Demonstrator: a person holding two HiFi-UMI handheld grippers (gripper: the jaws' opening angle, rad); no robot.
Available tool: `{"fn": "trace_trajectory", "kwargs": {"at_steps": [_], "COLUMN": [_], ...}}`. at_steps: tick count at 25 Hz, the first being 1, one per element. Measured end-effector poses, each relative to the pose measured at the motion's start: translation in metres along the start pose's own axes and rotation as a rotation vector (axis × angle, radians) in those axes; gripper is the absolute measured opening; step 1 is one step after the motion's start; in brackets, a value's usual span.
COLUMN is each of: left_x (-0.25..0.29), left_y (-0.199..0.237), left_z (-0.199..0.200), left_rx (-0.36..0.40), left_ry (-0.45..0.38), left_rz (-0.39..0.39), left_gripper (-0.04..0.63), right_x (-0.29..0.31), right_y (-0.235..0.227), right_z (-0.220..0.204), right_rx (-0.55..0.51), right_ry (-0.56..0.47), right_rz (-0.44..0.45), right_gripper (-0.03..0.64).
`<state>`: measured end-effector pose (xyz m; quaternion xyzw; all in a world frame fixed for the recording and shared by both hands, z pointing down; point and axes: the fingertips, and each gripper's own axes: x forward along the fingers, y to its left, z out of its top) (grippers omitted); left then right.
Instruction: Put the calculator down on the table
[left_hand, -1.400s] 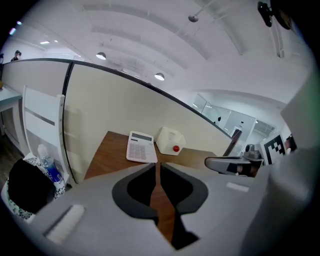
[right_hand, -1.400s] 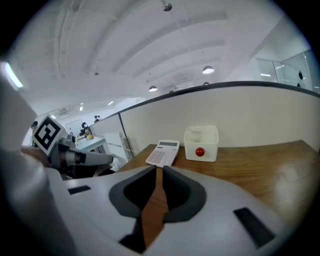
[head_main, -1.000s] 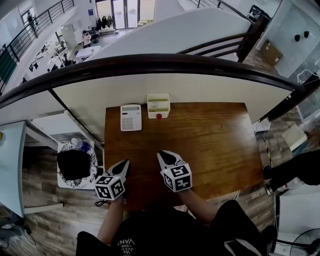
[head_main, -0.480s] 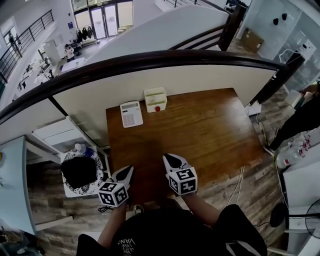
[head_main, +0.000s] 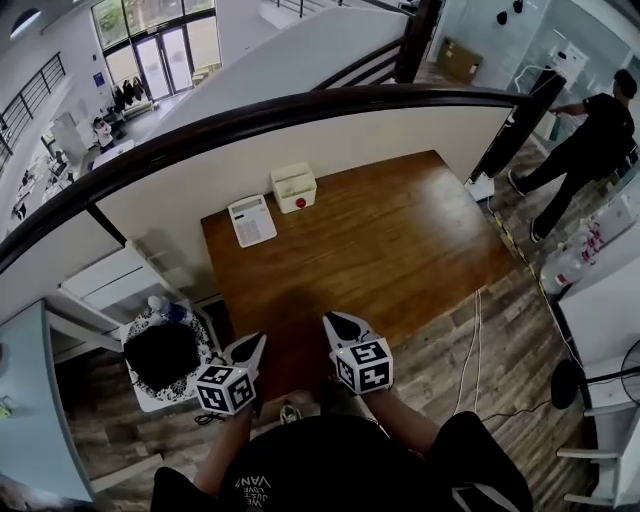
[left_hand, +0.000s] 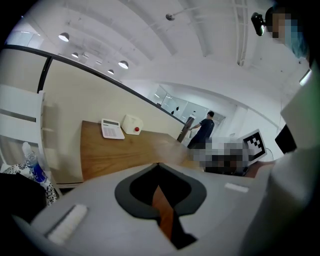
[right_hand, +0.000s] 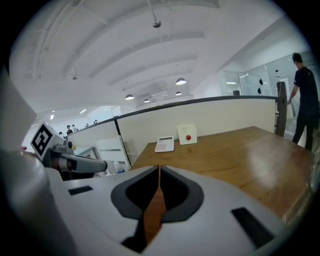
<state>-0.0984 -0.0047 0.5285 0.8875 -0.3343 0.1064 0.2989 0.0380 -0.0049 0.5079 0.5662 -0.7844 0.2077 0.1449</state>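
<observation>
The flat white plastic calculator lies face up at the far left corner of the glossy brown wooden table. It sits just beside a small white boxy container with a round red button on its front, whose inside cannot be made out. Well apart from both, over the table's near edge, the left gripper and right gripper hover with their smooth grey jaws clenched together, grasping nothing.
</observation>
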Motion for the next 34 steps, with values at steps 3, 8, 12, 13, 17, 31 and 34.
{"fn": "trace_trajectory", "kwargs": {"at_steps": [3, 8, 12, 13, 17, 31, 34], "left_x": [-0.008, -0.022, -0.033, -0.035, -0.043, -0.058, -0.059], "left_y": [-0.001, 0.002, 0.005, 0.005, 0.006, 0.016, 0.018], "left_z": [-0.006, -0.017, -0.024, -0.026, -0.032, -0.036, -0.038], "left_rx": [0.016, 0.028, 0.026, 0.025, 0.022, 0.000, -0.006], "left_ry": [0.011, 0.019, 0.021, 0.022, 0.024, 0.020, 0.020], "left_rz": [-0.030, -0.055, -0.068, -0.071, -0.079, -0.075, -0.073], "left_gripper": [0.012, 0.012, 0.012, 0.012, 0.012, 0.012, 0.012], "right_x": [-0.006, -0.015, -0.019, -0.020, -0.025, -0.028, -0.029], "right_y": [0.010, 0.026, 0.036, 0.038, 0.044, 0.058, 0.059], "right_z": [-0.009, -0.023, -0.031, -0.033, -0.037, -0.042, -0.042], "right_rx": [0.017, 0.033, 0.033, 0.034, 0.037, 0.028, 0.028], "right_ry": [-0.006, -0.011, -0.006, -0.005, -0.005, 0.007, 0.010], "right_rz": [-0.024, -0.052, -0.073, -0.077, -0.089, -0.097, -0.099], "right_gripper": [0.021, 0.020, 0.017, 0.015, 0.015, 0.014, 0.014]}}
